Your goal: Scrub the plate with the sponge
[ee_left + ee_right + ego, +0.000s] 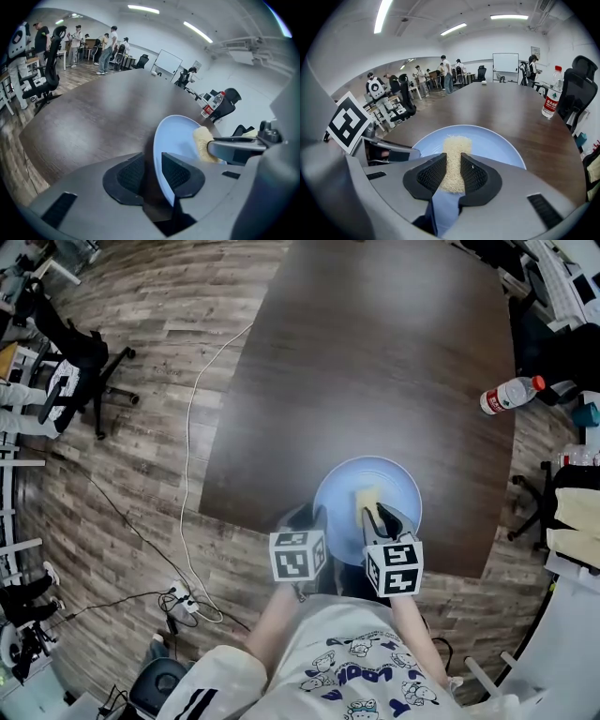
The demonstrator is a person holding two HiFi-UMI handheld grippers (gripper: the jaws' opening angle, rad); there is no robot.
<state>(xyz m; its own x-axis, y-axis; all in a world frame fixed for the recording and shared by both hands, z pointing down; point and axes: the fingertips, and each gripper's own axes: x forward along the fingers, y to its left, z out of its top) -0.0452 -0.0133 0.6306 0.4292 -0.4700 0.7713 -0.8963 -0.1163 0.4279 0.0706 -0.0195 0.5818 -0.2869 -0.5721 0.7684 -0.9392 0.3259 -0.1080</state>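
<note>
Right hand-held gripper (452,160) tight around sponge (455,143) on plate (494,140)

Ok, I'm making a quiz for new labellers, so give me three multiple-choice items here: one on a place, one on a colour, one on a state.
1. Where on the table is the bottle? A right edge B left edge C middle
2. What colour is the plate? A light blue B red C black
3. The right tongs are: A open, empty B shut on the sponge C shut on the bottle
Answers: 1 A, it stands at that edge; 2 A, pale blue in all views; 3 B, sponge pinched between them.
</note>
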